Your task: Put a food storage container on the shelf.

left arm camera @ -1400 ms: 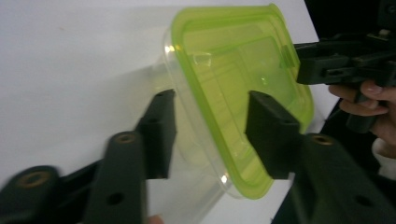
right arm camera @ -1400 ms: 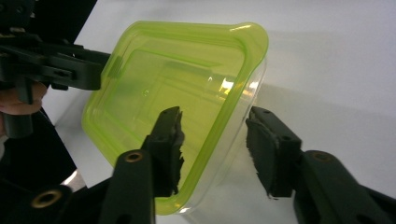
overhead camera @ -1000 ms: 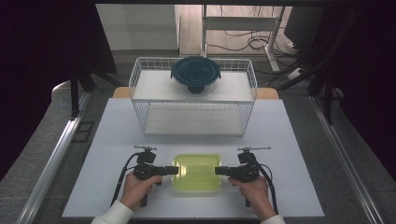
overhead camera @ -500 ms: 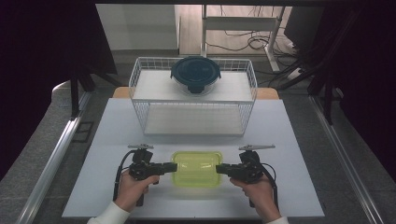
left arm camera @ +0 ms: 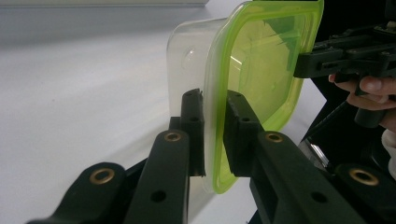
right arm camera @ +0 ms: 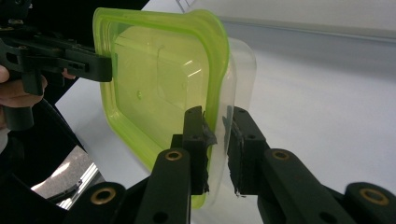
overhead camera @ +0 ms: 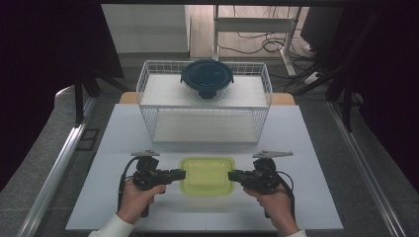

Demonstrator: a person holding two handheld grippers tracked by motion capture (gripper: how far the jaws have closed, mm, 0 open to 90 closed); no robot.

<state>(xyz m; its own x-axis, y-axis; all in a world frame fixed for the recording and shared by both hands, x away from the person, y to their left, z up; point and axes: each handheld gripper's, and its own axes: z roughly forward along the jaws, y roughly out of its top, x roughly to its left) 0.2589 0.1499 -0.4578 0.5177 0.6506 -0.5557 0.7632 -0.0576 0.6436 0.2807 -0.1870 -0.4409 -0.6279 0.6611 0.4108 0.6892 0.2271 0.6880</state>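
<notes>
In the high view, a clear rectangular plastic container with a lime-green lid (overhead camera: 207,175) is seen at the near middle of the white desk (overhead camera: 316,148), held between the left gripper (overhead camera: 179,174) and the right gripper (overhead camera: 233,175); behind it a white wire basket (overhead camera: 205,129) carries a round glass bowl with a dark blue lid (overhead camera: 206,79). In the left gripper view, the container's rim (left arm camera: 215,135) is pinched by the fingers (left arm camera: 192,121). In the right gripper view, the opposite rim (right arm camera: 219,140) is pinched by the fingers (right arm camera: 195,135).
</notes>
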